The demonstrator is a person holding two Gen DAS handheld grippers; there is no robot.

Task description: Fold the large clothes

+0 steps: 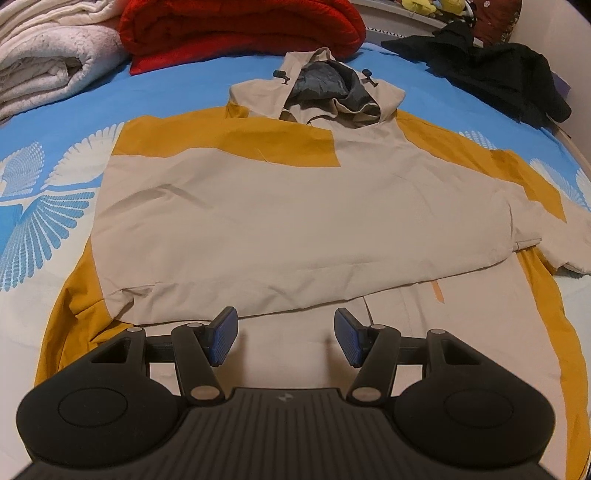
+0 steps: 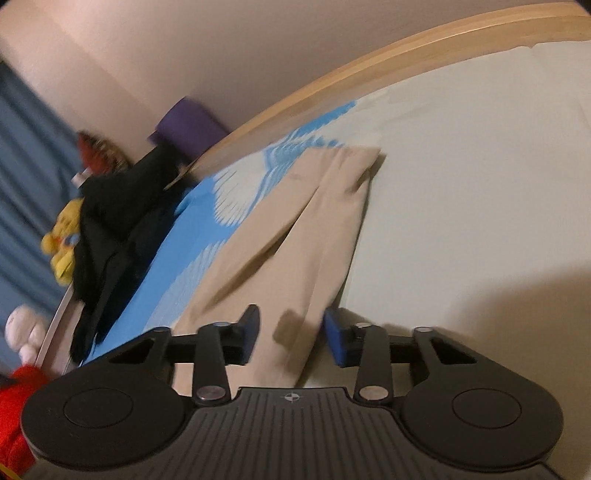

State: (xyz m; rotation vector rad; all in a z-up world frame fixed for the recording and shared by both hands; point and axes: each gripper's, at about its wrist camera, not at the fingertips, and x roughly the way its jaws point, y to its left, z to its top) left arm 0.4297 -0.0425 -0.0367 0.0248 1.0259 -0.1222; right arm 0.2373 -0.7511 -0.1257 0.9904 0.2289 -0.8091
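A beige and mustard-yellow hooded jacket (image 1: 288, 206) lies flat on the bed, hood (image 1: 325, 92) at the far end. One sleeve is folded across its front. My left gripper (image 1: 286, 334) is open and empty, just above the jacket's near part. In the right wrist view the jacket's beige sleeve (image 2: 295, 236) stretches away over the sheet, its cuff (image 2: 354, 162) at the far end. My right gripper (image 2: 291, 332) is open, its jaws on either side of the sleeve's near part without closing on it.
The bed has a blue and white feather-pattern sheet (image 1: 48, 206). Folded white blankets (image 1: 48, 62) and a red quilt (image 1: 240, 26) lie at the far end. A black garment (image 1: 495, 74) lies far right. A wooden bed rail (image 2: 369, 70), soft toys (image 2: 62, 240) and a wall border the bed.
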